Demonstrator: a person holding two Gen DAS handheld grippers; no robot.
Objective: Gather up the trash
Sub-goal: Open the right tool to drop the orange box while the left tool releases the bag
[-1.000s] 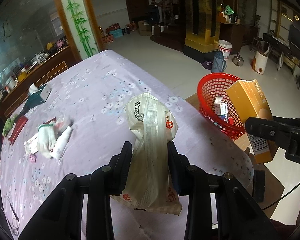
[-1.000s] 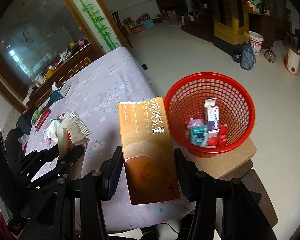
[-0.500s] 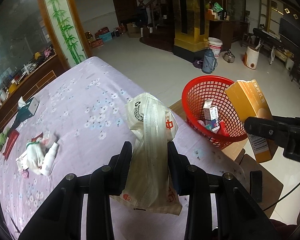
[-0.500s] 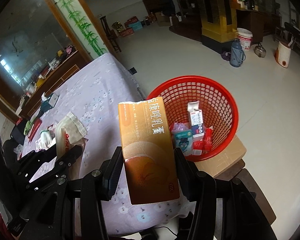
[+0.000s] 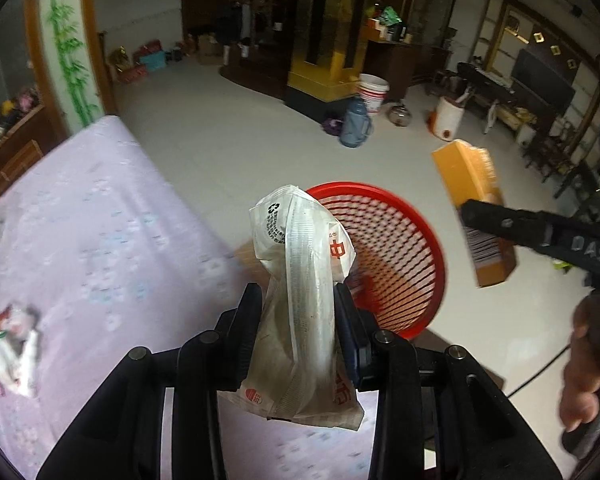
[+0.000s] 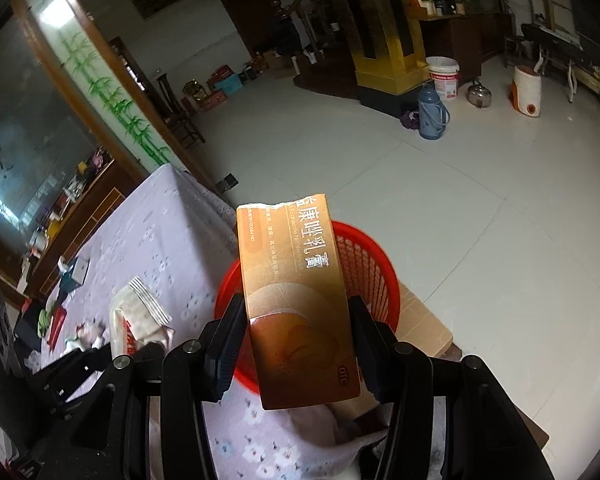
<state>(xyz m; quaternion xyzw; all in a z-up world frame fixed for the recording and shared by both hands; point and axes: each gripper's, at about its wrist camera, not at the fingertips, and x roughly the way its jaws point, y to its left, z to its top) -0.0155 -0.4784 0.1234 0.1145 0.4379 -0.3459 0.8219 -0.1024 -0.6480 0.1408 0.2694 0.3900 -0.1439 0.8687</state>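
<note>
With our left claw (image 5: 298,330) pinching the crumpled white plastic wrapper (image 5: 300,280) and our right claw (image 6: 298,342) pinching the orange cardboard box (image 6: 296,300), we should centre both over the red mesh basket (image 5: 400,248) before releasing.

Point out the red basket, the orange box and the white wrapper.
red basket (image 5: 428,232): left wrist view, far rim.
orange box (image 6: 300,304): right wrist view, front face.
white wrapper (image 5: 304,300): left wrist view, middle ribbed strip.

one red basket (image 5: 400,248), one orange box (image 6: 300,304), one white wrapper (image 5: 304,304)

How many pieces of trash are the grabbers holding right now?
2. The left gripper squeezes a white wrapper; the right gripper squeezes an orange box. Both are near the red basket.
</note>
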